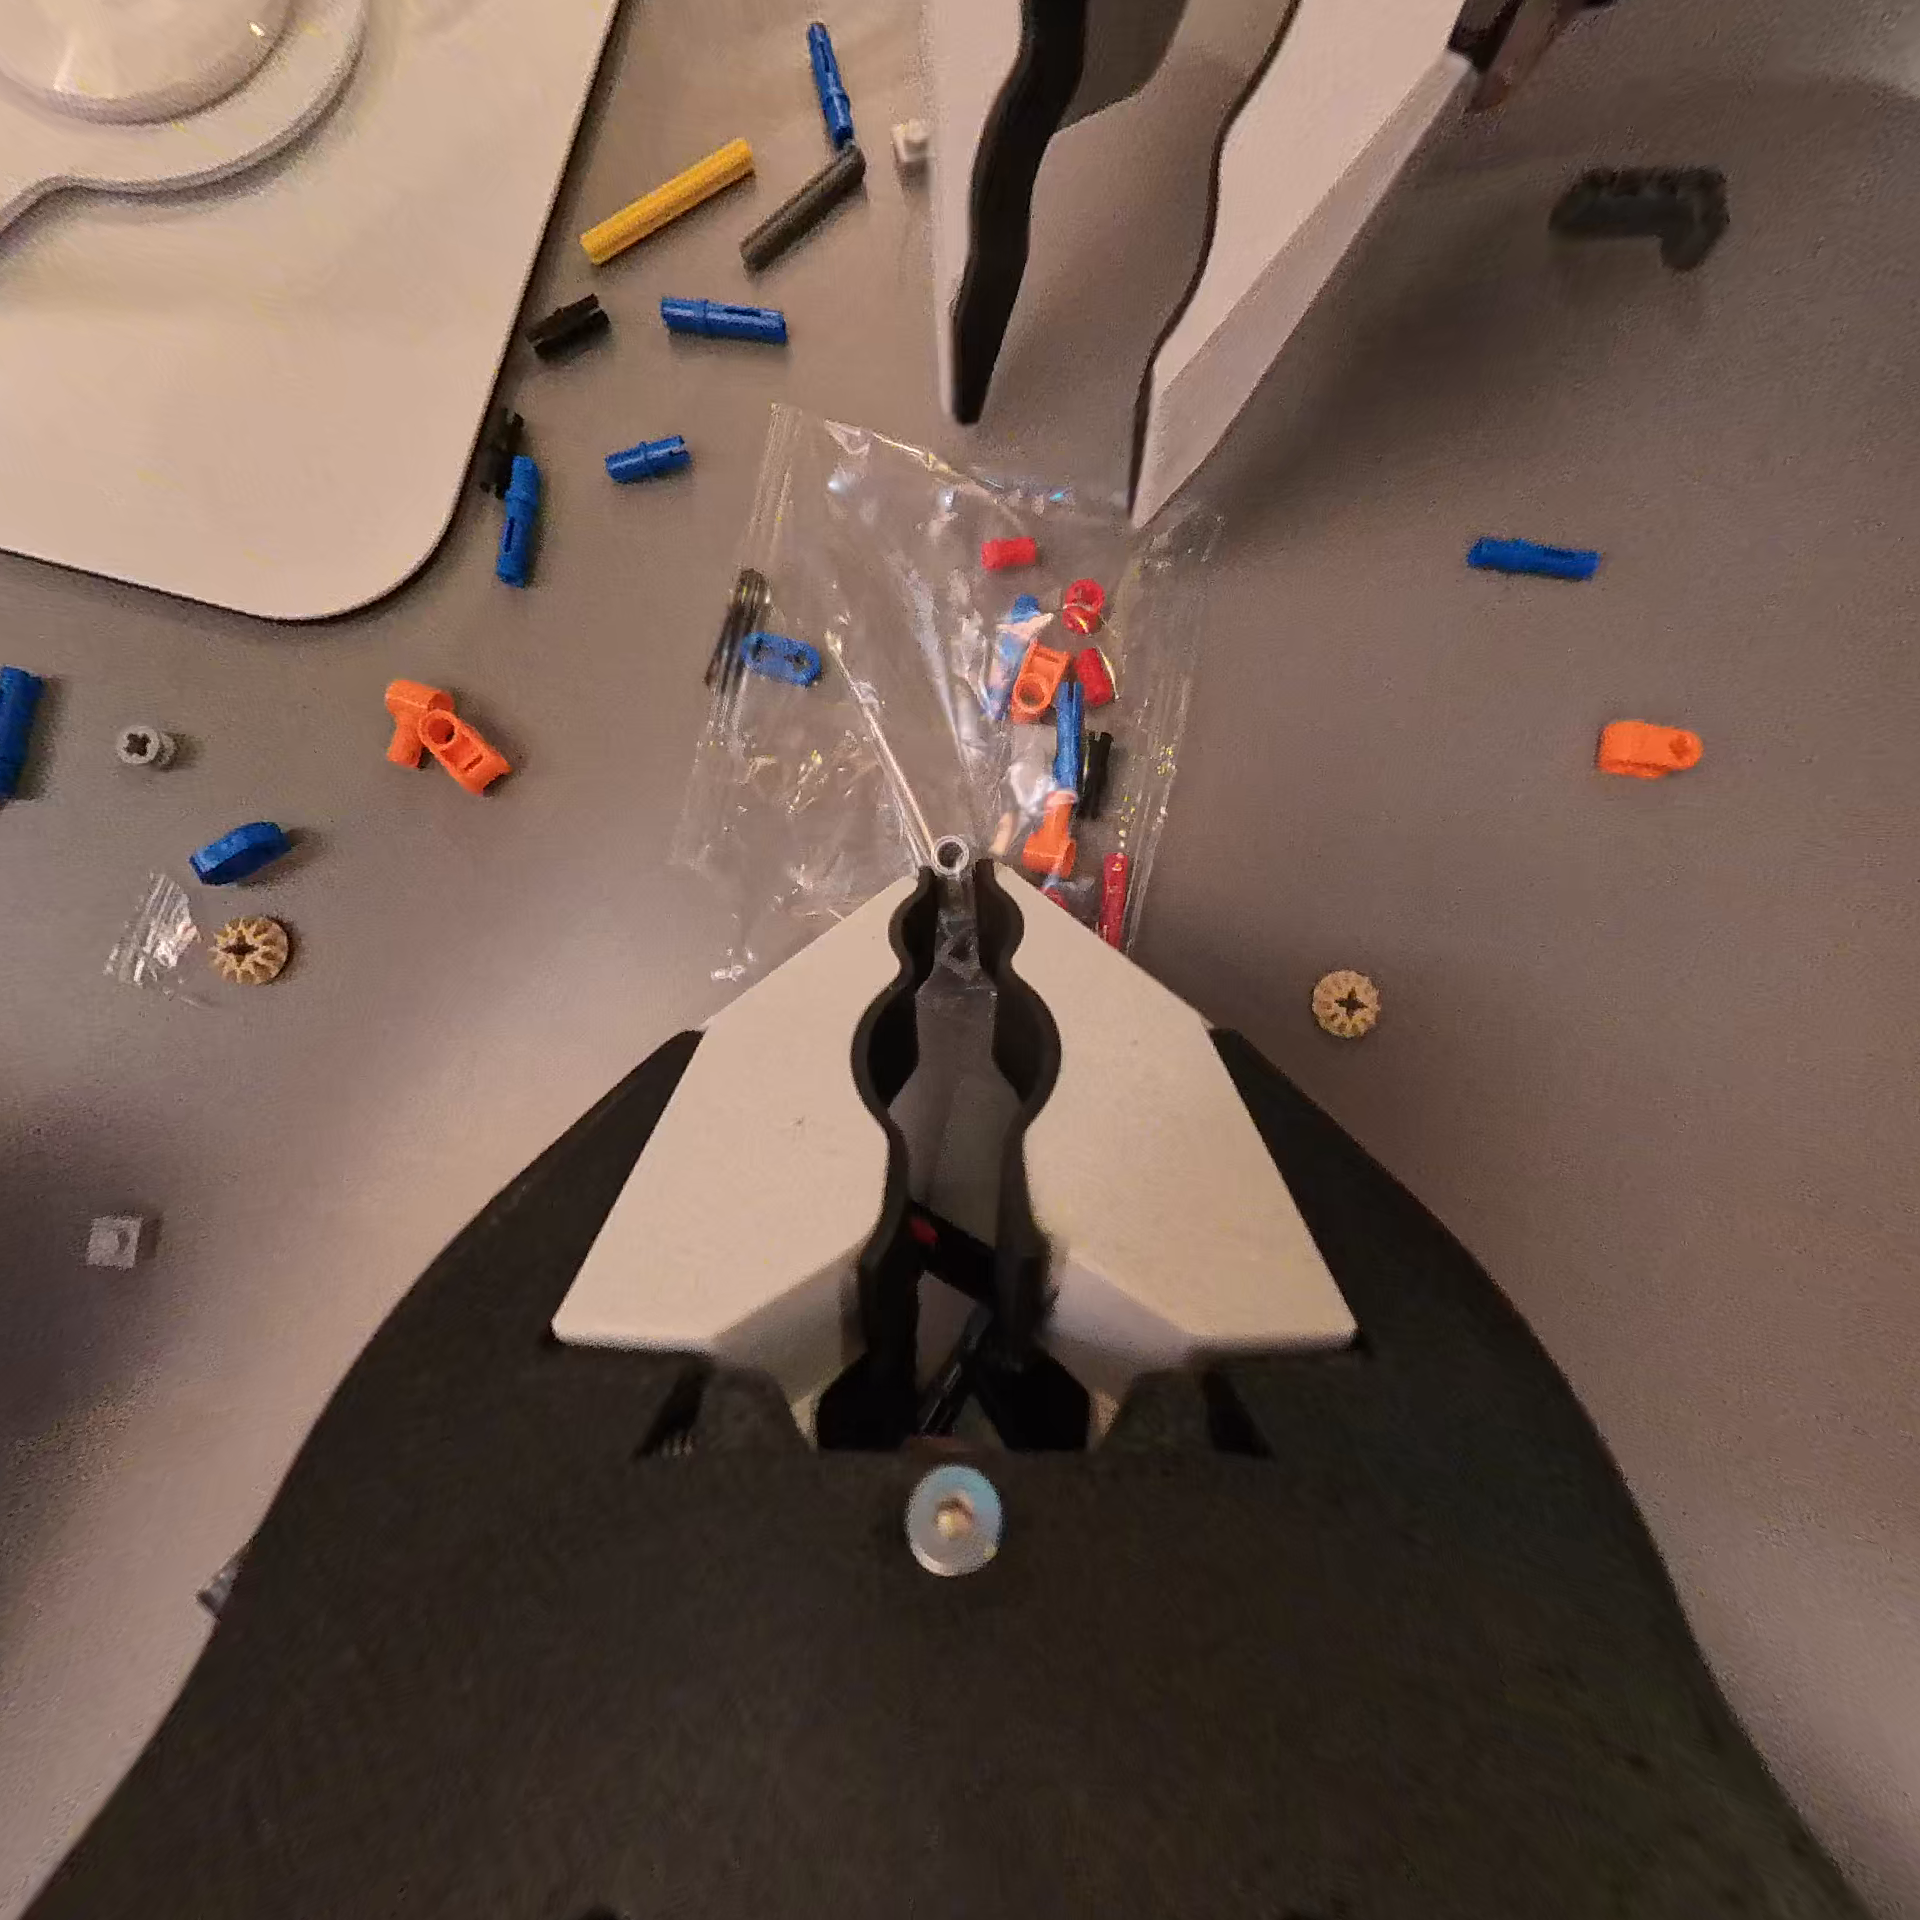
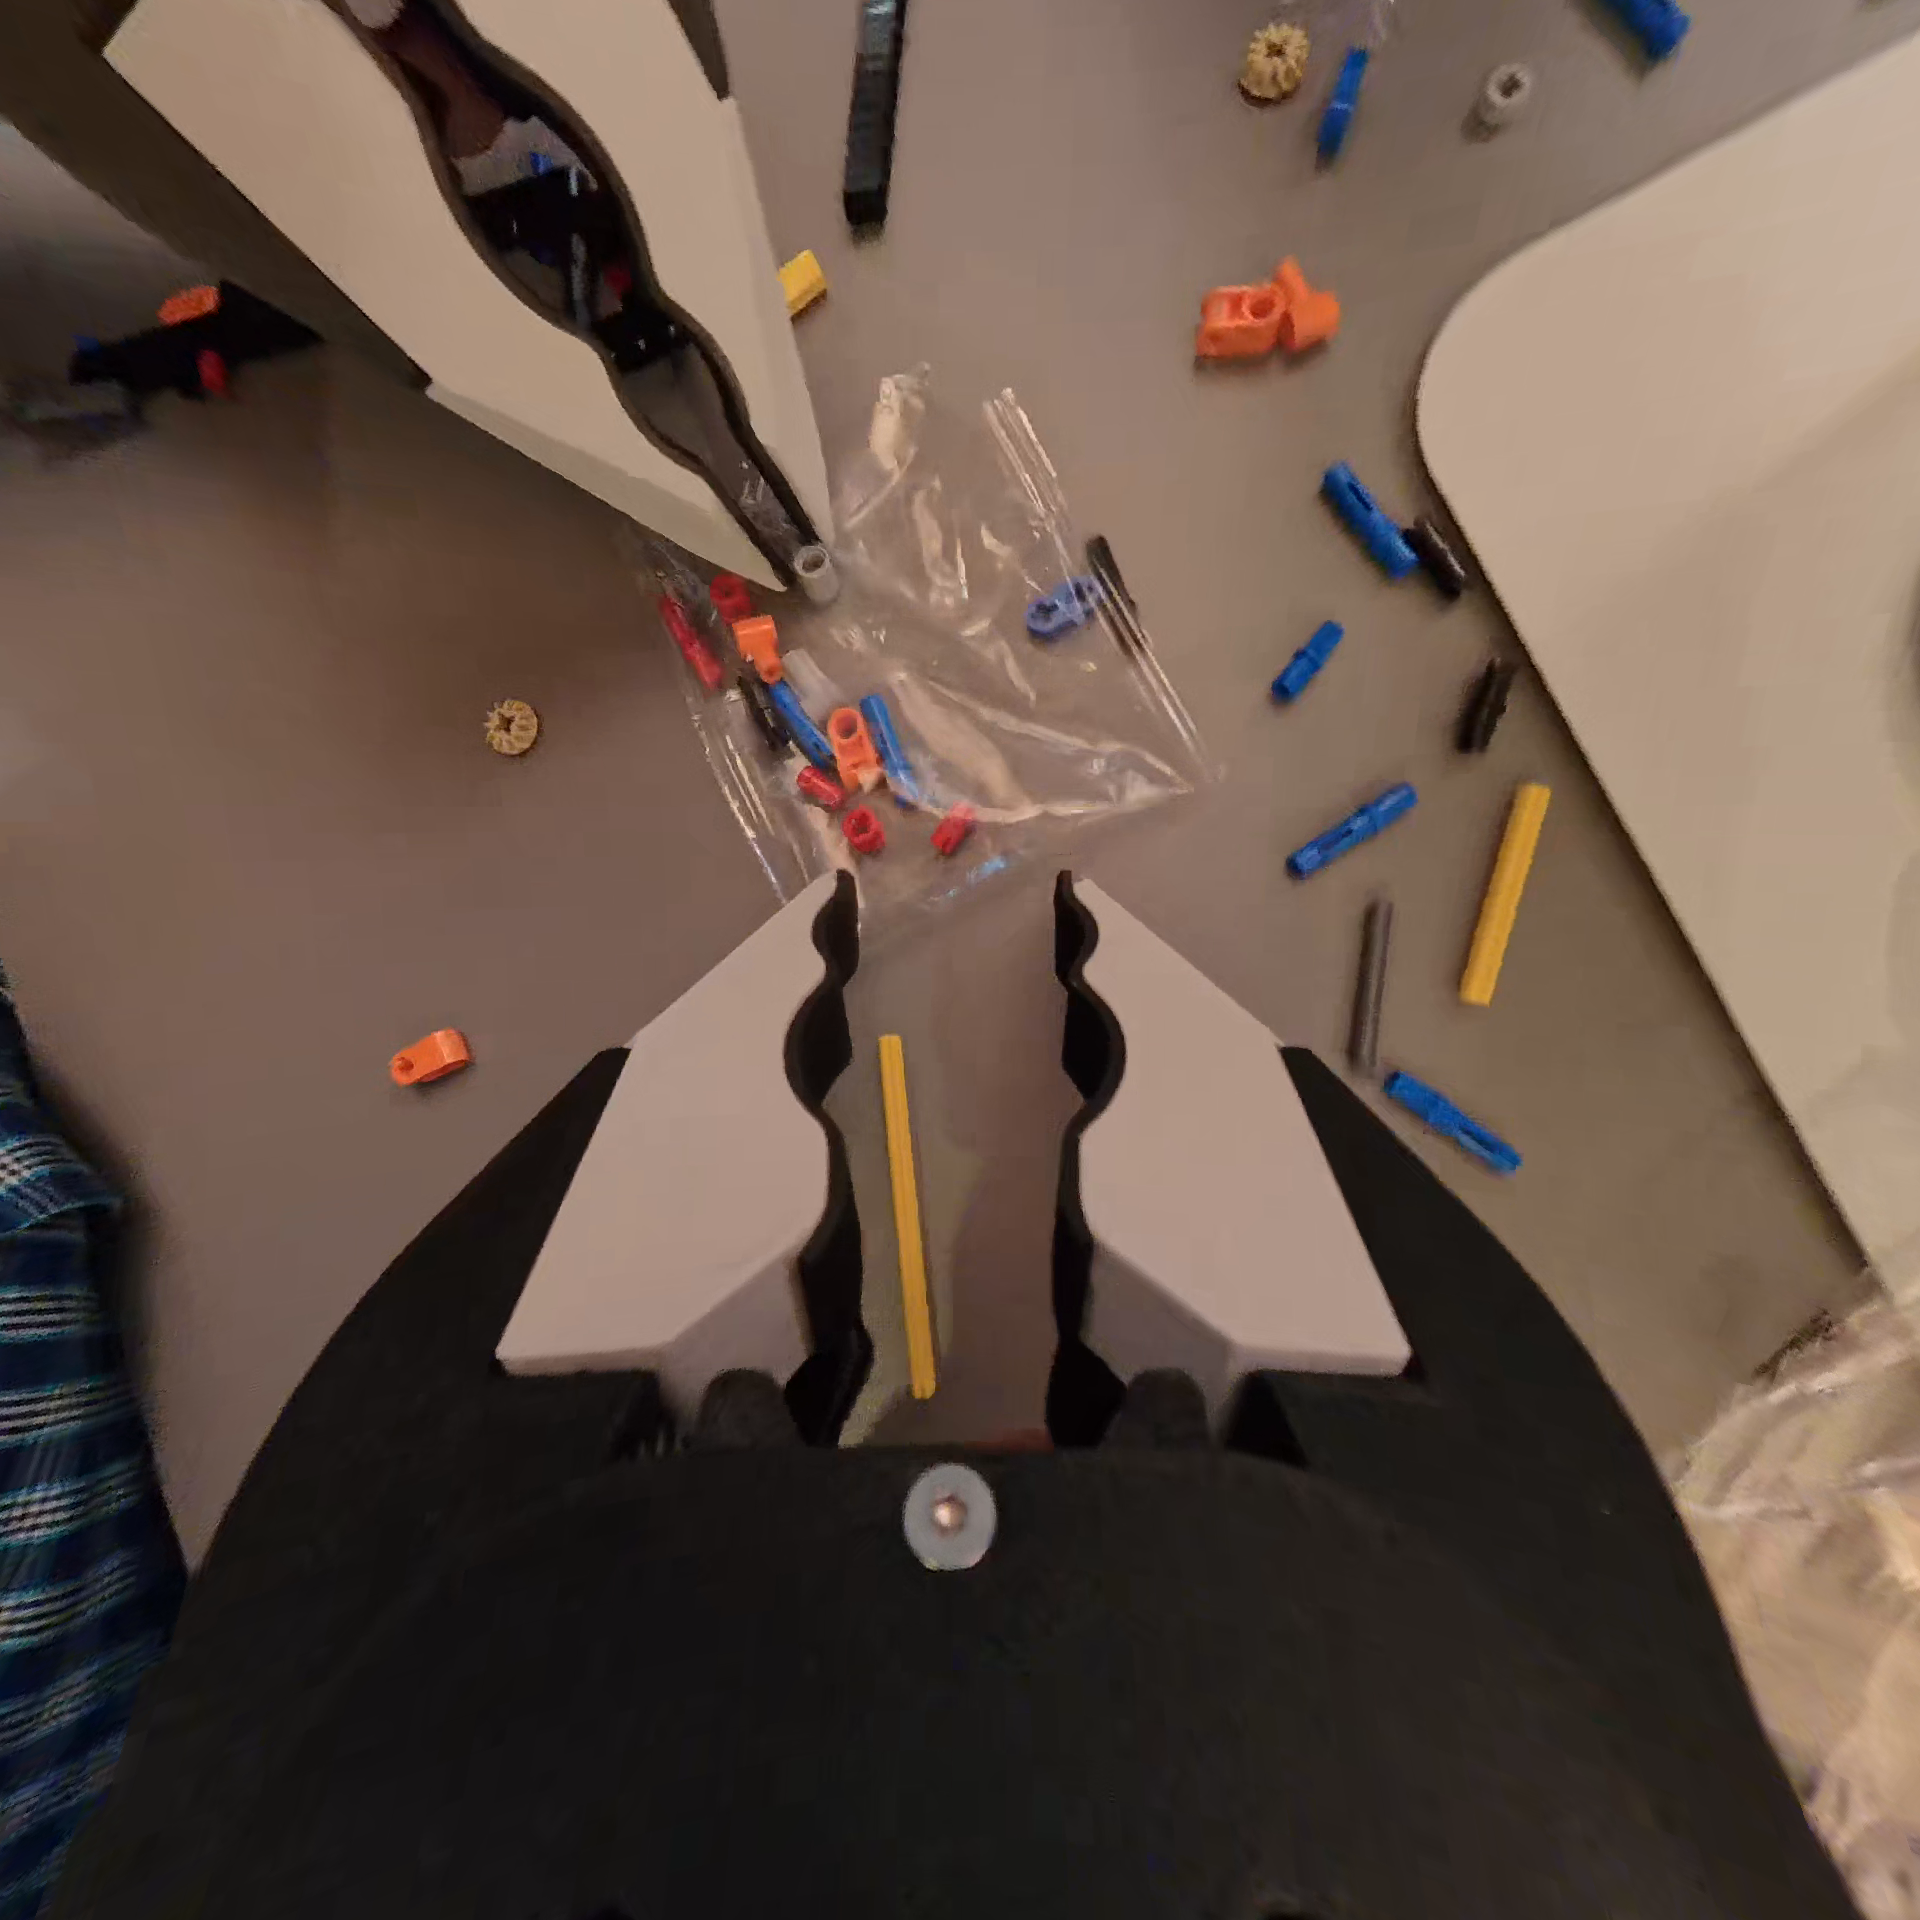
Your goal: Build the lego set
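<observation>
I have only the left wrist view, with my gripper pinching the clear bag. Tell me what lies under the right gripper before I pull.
Observer: A thin yellow axle lies on the table between the open fingers of the right gripper, untouched. Its tips are at the edge of the clear bag.
Operator: Report what is beside that gripper, off my frame.
Observer: A heap of crumpled clear wrappers sits on its right side.
Operator: Name anything behind my own gripper.
Observer: A long black beam lies beyond the left gripper, with a small yellow piece near it.
</observation>
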